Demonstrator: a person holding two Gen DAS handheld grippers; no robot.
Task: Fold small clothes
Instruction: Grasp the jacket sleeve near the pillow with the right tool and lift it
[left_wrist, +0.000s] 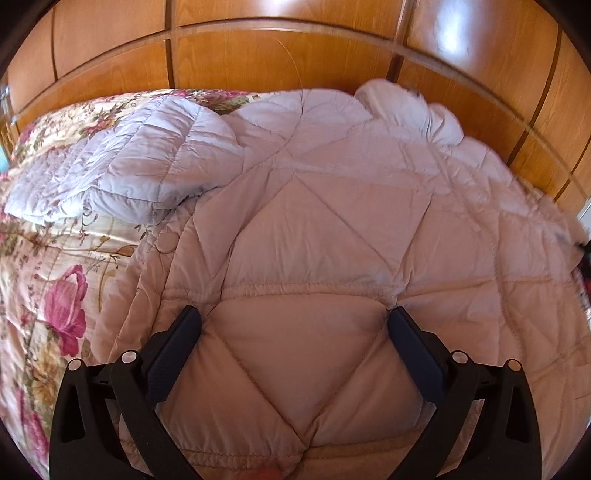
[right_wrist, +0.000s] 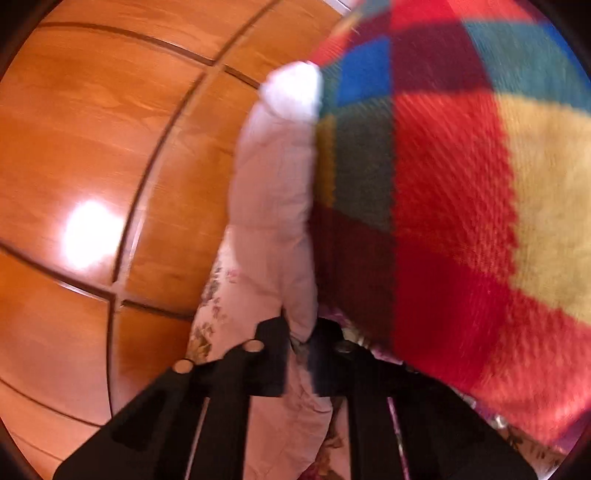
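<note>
A pale pink quilted puffer jacket (left_wrist: 332, 229) lies spread on the floral bedspread (left_wrist: 48, 295). One sleeve (left_wrist: 129, 166) is folded out to the left, and a white cuff or hood (left_wrist: 406, 107) lies at the far edge. My left gripper (left_wrist: 295, 325) is open, its fingers straddling the jacket's hem panel just above the fabric. In the right wrist view my right gripper (right_wrist: 301, 347) is shut on a pink sleeve (right_wrist: 273, 221) of the jacket, which hangs stretched away to its white cuff (right_wrist: 291, 92). This view is blurred.
Glossy wooden panelling (left_wrist: 277, 55) stands behind the bed and also shows in the right wrist view (right_wrist: 92, 147). A bright chequered knitted blanket (right_wrist: 461, 184) fills the right side of the right wrist view. The floral bedspread (right_wrist: 210, 314) shows below the sleeve.
</note>
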